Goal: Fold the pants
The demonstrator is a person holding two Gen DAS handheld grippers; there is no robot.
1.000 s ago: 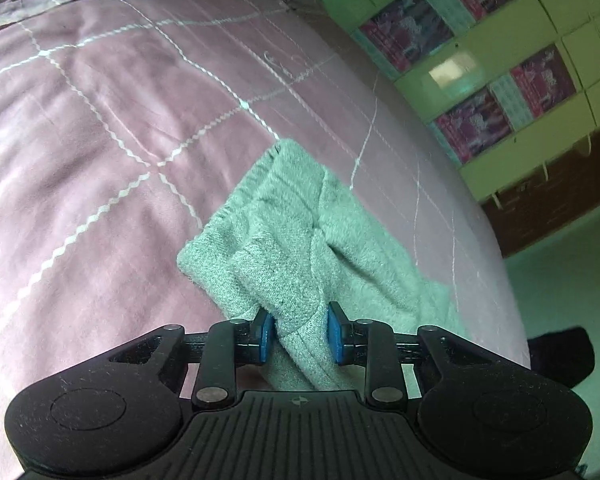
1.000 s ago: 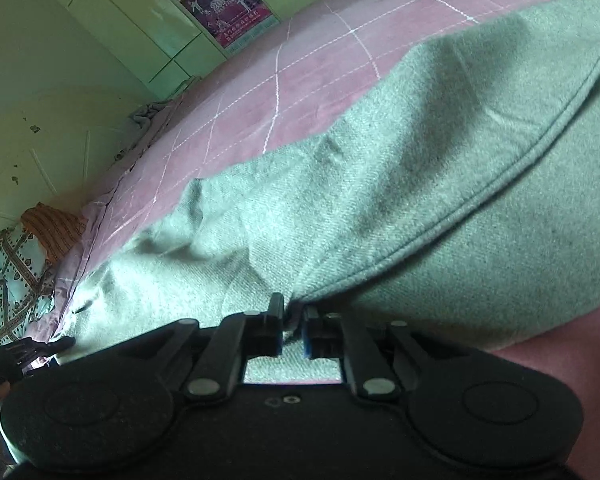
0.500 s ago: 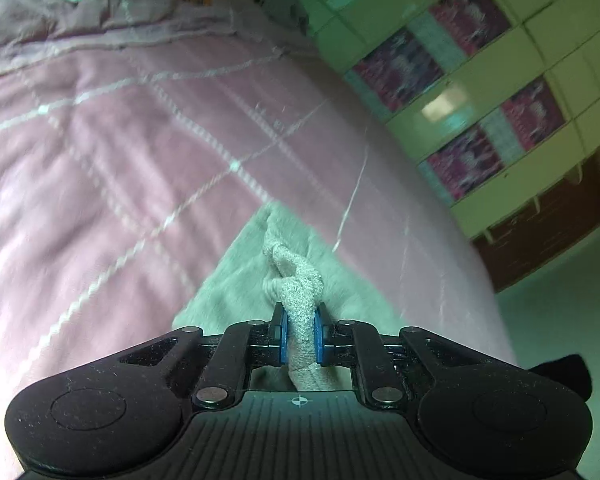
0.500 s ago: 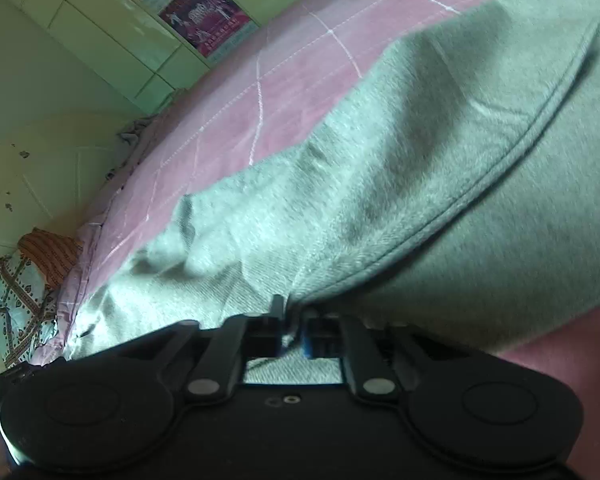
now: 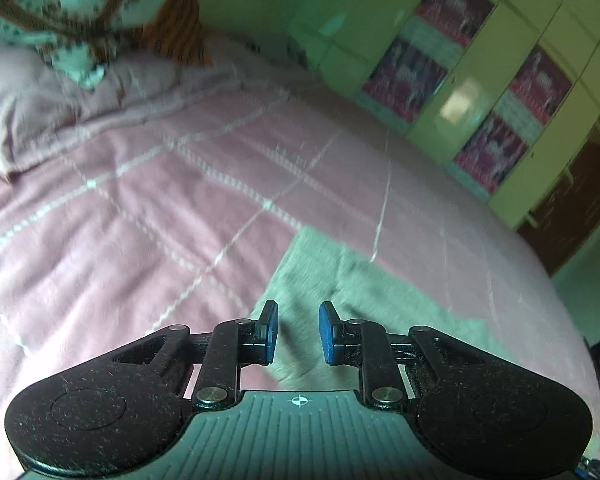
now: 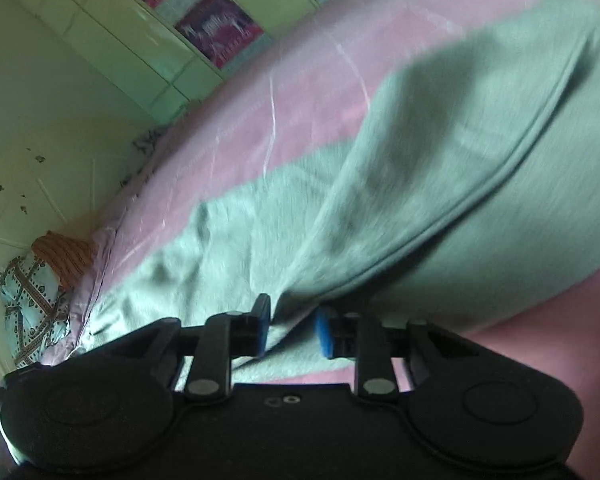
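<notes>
Change: both tools are letting go; left tool and right tool are now standing spread, gripping nothing.
Pants: grey pants are lying on the bed, at 12 o'clock of each tool.
Progress: one layer is resting doubled over; further folds and smoothing are seemingly remaining.
Room: pink checked bedspread, pillow at 10 o'clock, green wardrobe at 2 o'clock.
</notes>
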